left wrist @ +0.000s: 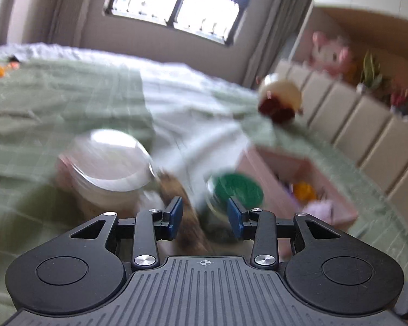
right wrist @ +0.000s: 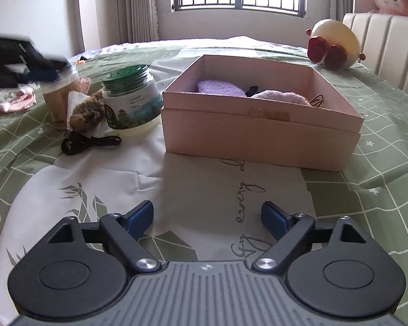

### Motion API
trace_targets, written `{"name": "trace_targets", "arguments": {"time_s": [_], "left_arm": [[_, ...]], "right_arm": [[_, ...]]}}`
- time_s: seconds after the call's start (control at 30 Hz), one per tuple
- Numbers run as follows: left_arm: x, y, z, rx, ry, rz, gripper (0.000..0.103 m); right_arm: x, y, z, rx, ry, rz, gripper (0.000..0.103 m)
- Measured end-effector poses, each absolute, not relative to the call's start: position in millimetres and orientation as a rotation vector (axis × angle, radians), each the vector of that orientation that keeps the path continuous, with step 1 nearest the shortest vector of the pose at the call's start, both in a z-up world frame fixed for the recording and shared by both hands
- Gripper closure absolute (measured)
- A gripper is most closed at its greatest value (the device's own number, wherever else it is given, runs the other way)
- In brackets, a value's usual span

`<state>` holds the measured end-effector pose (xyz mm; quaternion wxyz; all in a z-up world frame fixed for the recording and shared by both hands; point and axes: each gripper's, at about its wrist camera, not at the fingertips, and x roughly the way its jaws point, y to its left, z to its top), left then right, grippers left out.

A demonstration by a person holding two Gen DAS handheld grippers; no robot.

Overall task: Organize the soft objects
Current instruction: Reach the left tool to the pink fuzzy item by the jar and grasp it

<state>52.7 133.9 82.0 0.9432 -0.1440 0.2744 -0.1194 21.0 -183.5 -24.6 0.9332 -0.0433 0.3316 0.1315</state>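
Soft toys: two in your pink box (right wrist: 258,133), one brown (right wrist: 85,112) beside two jars. Both grippers, left (left wrist: 205,216) and right (right wrist: 206,220), released, empty.

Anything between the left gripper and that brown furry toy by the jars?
Nothing visible: the left gripper looks straight at the furry toy. The clear-lidded jar and green-lidded jar flank it closely, leaving the fingers little room.

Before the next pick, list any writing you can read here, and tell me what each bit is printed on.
"every" in dark script, on the white panel of the green checked bedspread; the script words before and after it are cut off or unreadable.
Label print on the green-lidded white plastic jar: too small to read.
Left wrist view: too blurred, nothing readable.
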Motion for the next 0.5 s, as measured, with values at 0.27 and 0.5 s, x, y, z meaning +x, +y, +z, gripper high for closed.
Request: {"name": "trace_targets", "arguments": {"time_s": [0.27, 0.5], "left_arm": [[78.8, 256.0, 79.8, -0.366, 0.594, -0.143, 0.062], [115.5, 302.7, 38.5, -0.691, 0.638, -0.161, 0.062]], "right_arm": [[27.6, -179.2, -27.5, -0.112, 0.706, 0.286, 0.004], [33.2, -173.0, -29.7, -0.141, 0.727, 0.271, 0.000]]}}
